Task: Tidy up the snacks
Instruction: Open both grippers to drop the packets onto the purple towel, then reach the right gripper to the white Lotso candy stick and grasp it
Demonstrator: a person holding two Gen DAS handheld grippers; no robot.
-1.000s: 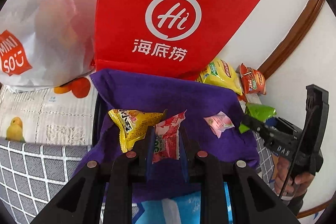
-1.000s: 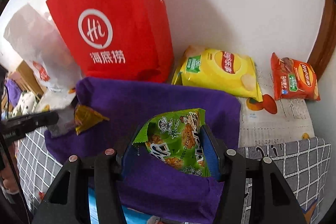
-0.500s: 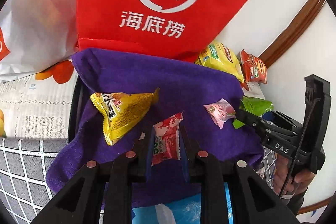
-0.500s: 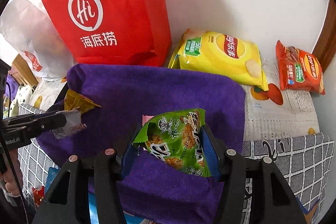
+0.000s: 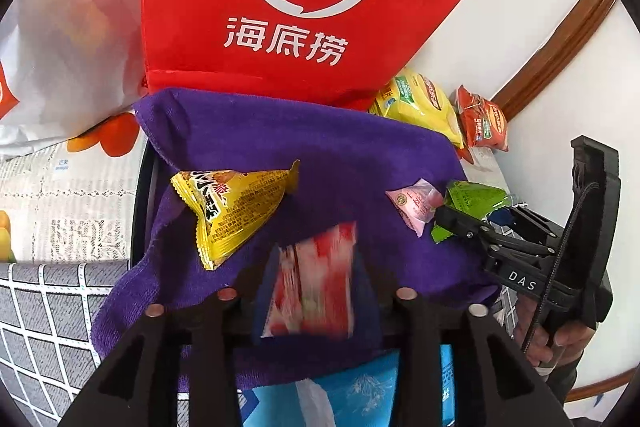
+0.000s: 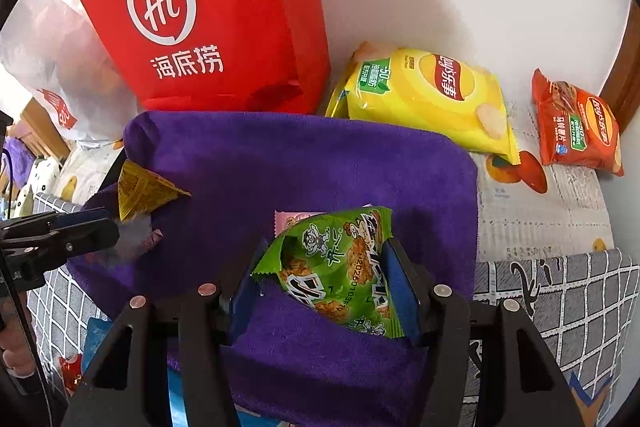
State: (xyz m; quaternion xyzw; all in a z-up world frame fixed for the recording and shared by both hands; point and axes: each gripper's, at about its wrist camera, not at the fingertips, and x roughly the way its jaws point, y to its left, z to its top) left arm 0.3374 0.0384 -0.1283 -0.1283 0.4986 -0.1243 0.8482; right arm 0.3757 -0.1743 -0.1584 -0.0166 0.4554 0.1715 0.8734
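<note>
Standing beyond both tools, the red bag (image 6: 208, 27) backs the purple towel (image 6: 304, 163). On the towel ahead of the left tool (image 5: 308, 291) lies the yellow packet (image 5: 232, 207), its point aimed away to the right. The right tool (image 6: 326, 279) is clenched on the green packet (image 6: 336, 267), long axis tilted up-left. The left tool's fingers are spread; the red-white packet (image 5: 314, 291), blurred, stands lengthwise between them.

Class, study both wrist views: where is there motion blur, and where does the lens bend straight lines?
Left wrist view: the red-and-white packet between the open left gripper fingers is smeared by motion; the brown wall trim bows. Right wrist view: the green snack packet in the right gripper is sharp; the checked cloth lines curve.
</note>
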